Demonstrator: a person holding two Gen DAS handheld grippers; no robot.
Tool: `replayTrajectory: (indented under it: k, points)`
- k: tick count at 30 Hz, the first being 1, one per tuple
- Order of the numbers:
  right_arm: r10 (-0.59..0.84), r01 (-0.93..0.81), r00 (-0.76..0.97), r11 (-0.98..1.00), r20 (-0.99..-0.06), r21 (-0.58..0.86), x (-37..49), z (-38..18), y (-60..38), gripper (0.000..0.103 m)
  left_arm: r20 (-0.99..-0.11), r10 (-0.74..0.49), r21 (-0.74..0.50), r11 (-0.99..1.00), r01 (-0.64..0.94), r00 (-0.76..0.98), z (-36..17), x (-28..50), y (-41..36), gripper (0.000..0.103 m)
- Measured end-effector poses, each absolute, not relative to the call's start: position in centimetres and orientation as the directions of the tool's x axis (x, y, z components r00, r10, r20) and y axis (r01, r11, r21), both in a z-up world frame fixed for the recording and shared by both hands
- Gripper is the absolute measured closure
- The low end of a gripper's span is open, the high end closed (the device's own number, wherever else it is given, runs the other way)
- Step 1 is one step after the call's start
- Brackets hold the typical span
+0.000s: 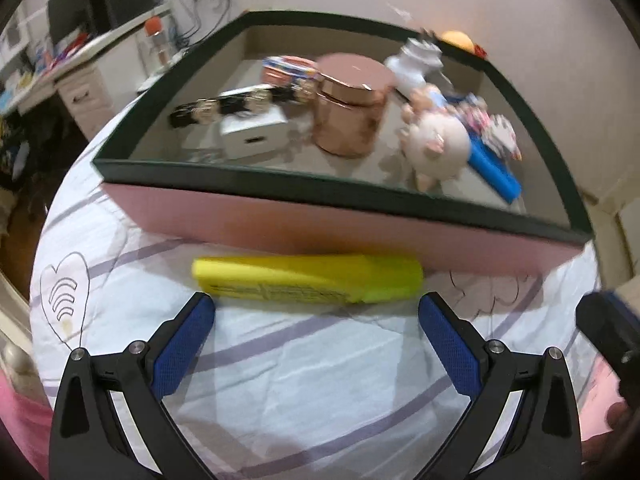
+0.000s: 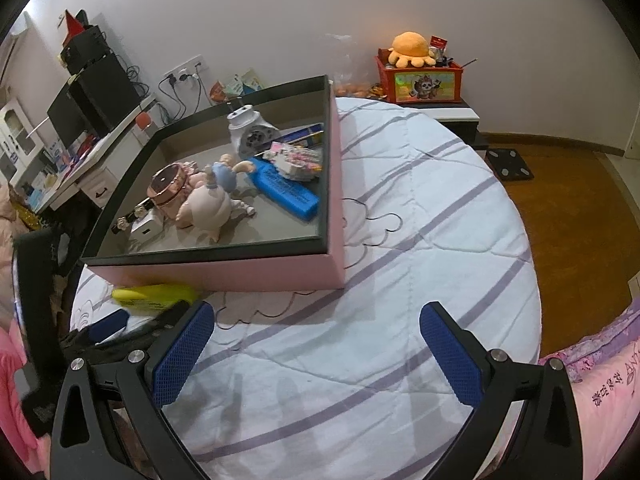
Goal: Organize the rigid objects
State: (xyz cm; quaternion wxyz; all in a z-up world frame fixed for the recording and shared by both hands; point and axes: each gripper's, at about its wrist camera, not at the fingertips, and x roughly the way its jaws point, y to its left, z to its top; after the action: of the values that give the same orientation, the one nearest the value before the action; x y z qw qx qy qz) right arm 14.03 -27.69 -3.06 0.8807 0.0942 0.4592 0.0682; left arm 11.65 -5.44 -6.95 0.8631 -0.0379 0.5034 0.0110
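A long yellow case [image 1: 308, 279] lies on the striped quilt against the pink box's near wall [image 1: 320, 224]. My left gripper [image 1: 316, 308] stands wide open just short of it, blue pads to either side, nothing between them. Inside the box sit a rose-gold jar [image 1: 350, 108], a pig figurine [image 1: 436, 144], a blue case [image 1: 494, 174], a white box [image 1: 254, 134] and a white sharpener [image 1: 416, 62]. In the right wrist view my right gripper [image 2: 318, 320] is open over bare quilt, right of the yellow case [image 2: 154, 294] and before the box [image 2: 216, 270].
The box rests on a round bed with a white quilt [image 2: 400, 240]. A desk with monitors [image 2: 96, 100] stands at the back left, a red toy bin [image 2: 424, 80] at the back right, wooden floor [image 2: 568, 216] beyond the bed's right edge.
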Motion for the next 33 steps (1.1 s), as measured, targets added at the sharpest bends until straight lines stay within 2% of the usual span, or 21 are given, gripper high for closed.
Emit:
replayTrajectory:
  k: [9,16,17,18,20,25,30,33]
  points:
    - [0.194,-0.035,0.569,0.977,-0.799,0.212,13.8,-2.8,-26.8,0.000,-0.857,-0.010,-0.050,0.997,-0.062,0.516,-7.2,13.7,-4.9,0.000]
    - [0.189,-0.035,0.570,0.978,-0.800,0.206,13.7,-2.7,-26.5,0.000,-0.838,-0.026,-0.030,1.000,0.002,0.546,-7.6,14.0,-4.1,0.001]
    - [0.188,-0.037,0.570,0.978,-0.800,0.204,13.7,-2.7,-26.3,0.000,-0.836,-0.028,-0.028,1.000,0.008,0.548,-7.6,13.9,-4.2,0.005]
    - [0.189,-0.038,0.569,0.978,-0.800,0.204,13.7,-2.6,-26.2,0.000,-0.832,-0.026,-0.023,1.000,0.013,0.554,-7.5,13.6,-4.2,0.016]
    - [0.190,-0.041,0.568,0.978,-0.801,0.203,13.7,-2.7,-26.0,0.000,-0.823,-0.013,-0.007,1.000,0.012,0.568,-7.0,13.2,-4.7,0.030]
    - [0.191,-0.046,0.570,0.979,-0.799,0.201,13.6,-2.5,-25.6,0.000,-0.822,-0.031,-0.025,1.000,0.018,0.569,-6.8,13.6,-2.8,0.046]
    - [0.193,-0.053,0.573,0.979,-0.797,0.198,13.3,-2.2,-25.1,0.000,-0.823,-0.064,-0.073,0.997,0.006,0.565,-6.6,13.1,-0.8,0.071]
    - [0.191,-0.053,0.572,0.979,-0.798,0.196,13.2,-2.2,-25.1,0.000,-0.826,-0.064,-0.080,0.997,-0.003,0.560,-6.6,12.8,0.7,0.073]
